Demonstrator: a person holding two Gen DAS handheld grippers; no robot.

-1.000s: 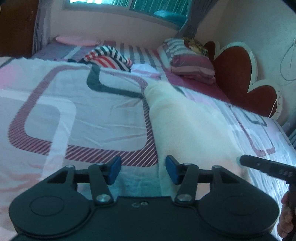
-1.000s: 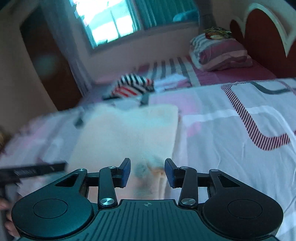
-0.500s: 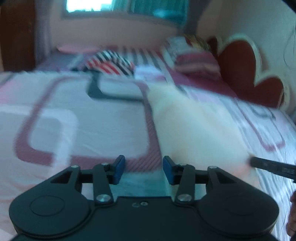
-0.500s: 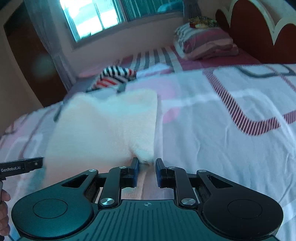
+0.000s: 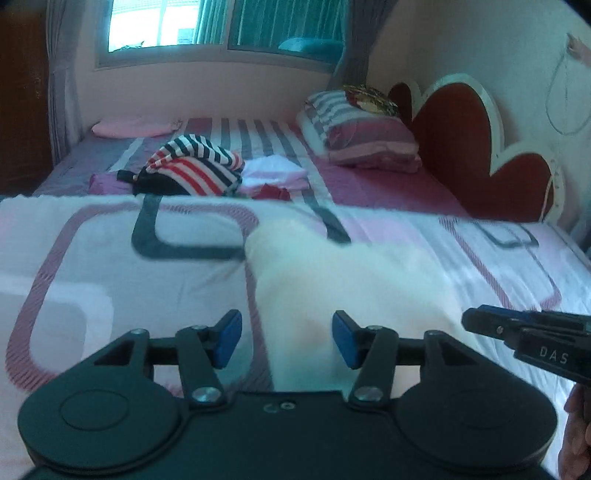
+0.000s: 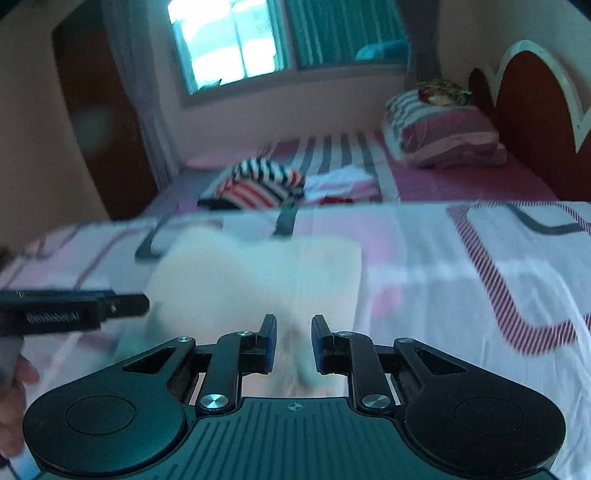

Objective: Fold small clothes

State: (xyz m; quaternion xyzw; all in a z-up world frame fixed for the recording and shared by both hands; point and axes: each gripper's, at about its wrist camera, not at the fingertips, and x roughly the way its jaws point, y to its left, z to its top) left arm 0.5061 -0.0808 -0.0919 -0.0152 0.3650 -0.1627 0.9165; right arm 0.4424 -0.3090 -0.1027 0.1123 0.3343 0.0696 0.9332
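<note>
A cream-white small garment (image 5: 343, 280) lies on the patterned bedsheet, blurred in both views; it also shows in the right wrist view (image 6: 258, 280). My left gripper (image 5: 286, 338) is open, its blue pads either side of the garment's near left edge. My right gripper (image 6: 293, 343) has its jaws narrowly apart over the garment's near edge, with blurred cloth showing between them. The right gripper's fingers (image 5: 517, 328) show at the right of the left wrist view; the left gripper's fingers (image 6: 74, 310) show at the left of the right wrist view.
A pile of striped clothes (image 5: 195, 170) and a folded white-pink stack (image 5: 273, 175) lie at the far side of the bed. A pillow (image 5: 362, 136) rests by the red heart-shaped headboard (image 5: 461, 147). The window (image 5: 221, 26) is beyond.
The right gripper narrowed onto the garment's near edge, then its jaws parted slightly. The left gripper narrowed, then reopened wider. Both views pulled back and up a little.
</note>
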